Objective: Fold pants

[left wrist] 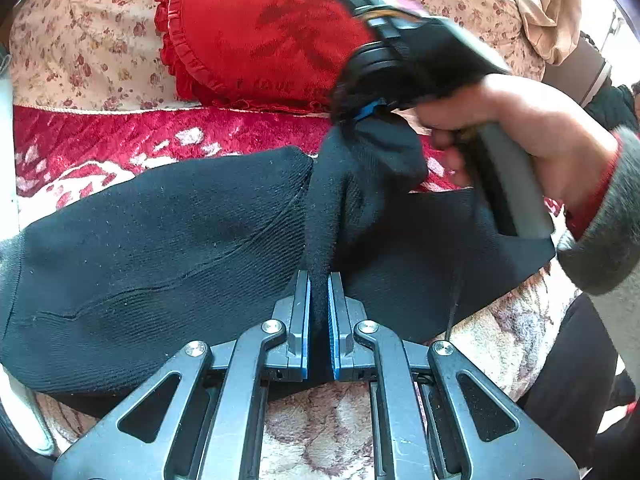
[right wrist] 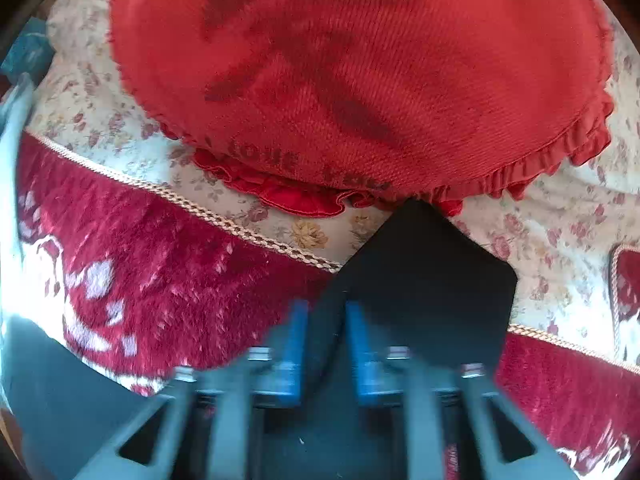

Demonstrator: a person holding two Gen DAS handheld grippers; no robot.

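Note:
The black pants (left wrist: pixel 160 248) lie across a red and white plush blanket (left wrist: pixel 120 140). My left gripper (left wrist: pixel 319 280) is shut on a raised fold of the pants near the camera. My right gripper (left wrist: pixel 362 114), held in a hand, is shut on the same fabric farther away and lifts it in a ridge. In the blurred right wrist view the right gripper (right wrist: pixel 326 312) pinches black pants cloth (right wrist: pixel 424 280), and a corner of it sticks up past the blue fingertips (right wrist: pixel 298 320).
A red ruffled cushion (left wrist: pixel 272 32) leans on a floral sofa back (left wrist: pixel 72 48) behind the pants, and fills the top of the right wrist view (right wrist: pixel 360 72). A beige patterned blanket (left wrist: pixel 320 432) covers the near edge. The person's sleeve (left wrist: pixel 608 220) is at the right.

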